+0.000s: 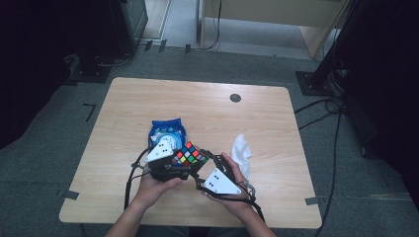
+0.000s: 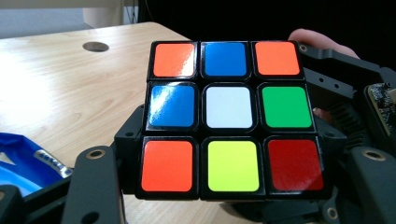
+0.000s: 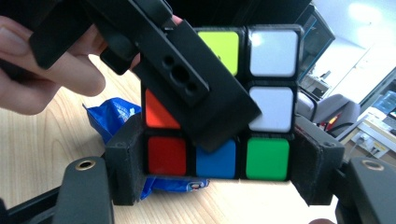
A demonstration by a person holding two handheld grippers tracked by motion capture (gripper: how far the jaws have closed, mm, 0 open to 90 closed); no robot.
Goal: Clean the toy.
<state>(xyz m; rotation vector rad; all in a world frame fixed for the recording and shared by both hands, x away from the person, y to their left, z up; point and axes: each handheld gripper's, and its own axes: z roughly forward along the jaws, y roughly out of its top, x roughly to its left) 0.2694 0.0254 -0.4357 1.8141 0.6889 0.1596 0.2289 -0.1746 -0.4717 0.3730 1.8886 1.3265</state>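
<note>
Cube point(image 1: 192, 154) clamped between both hand-held grippers above the counter point(image 1: 247, 123).
Left hand-held gripper point(image 1: 174, 165) and right hand-held gripper point(image 3: 219, 177) each grip it; high view adds blue packet point(image 1: 168, 130) and white cloth point(image 1: 242, 150).

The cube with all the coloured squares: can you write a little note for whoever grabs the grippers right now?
Left gripper: shut on the scrambled, black-framed colour cube, held above the wooden table.
Right gripper: shut on the same cube, pads on its two sides.
Nearby: blue plastic snack bag behind the cube, crumpled white tissue to its right.
Done: cube lifted and gripped from both ends.
Left: faces are mixed; probably turn a layer next.
</note>
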